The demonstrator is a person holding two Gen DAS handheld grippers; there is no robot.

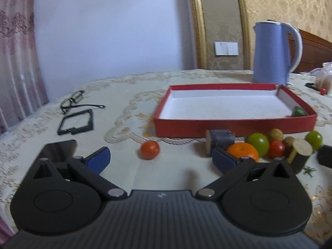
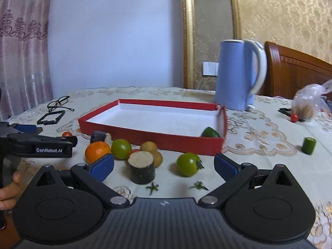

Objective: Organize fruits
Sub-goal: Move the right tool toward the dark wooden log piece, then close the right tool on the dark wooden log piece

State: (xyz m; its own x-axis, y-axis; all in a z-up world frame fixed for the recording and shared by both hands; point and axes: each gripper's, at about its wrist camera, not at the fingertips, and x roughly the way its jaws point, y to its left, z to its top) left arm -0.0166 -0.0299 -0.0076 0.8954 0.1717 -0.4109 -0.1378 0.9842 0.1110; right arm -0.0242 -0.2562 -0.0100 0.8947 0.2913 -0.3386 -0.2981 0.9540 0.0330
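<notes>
A red box with a white inside lies on the table, with one green fruit in its near right corner. In front of it lie an orange, green tomatoes, a red tomato, small brown fruits and dark cut cylinders. My left gripper is open and empty, low over the cloth facing the red tomato. My right gripper is open and empty, with a dark cylinder and a green tomato between its fingers' line.
A blue kettle stands behind the box. Glasses and a black frame lie at the left, with a phone near them. A plastic bag, a small red fruit and a green cylinder lie at the right.
</notes>
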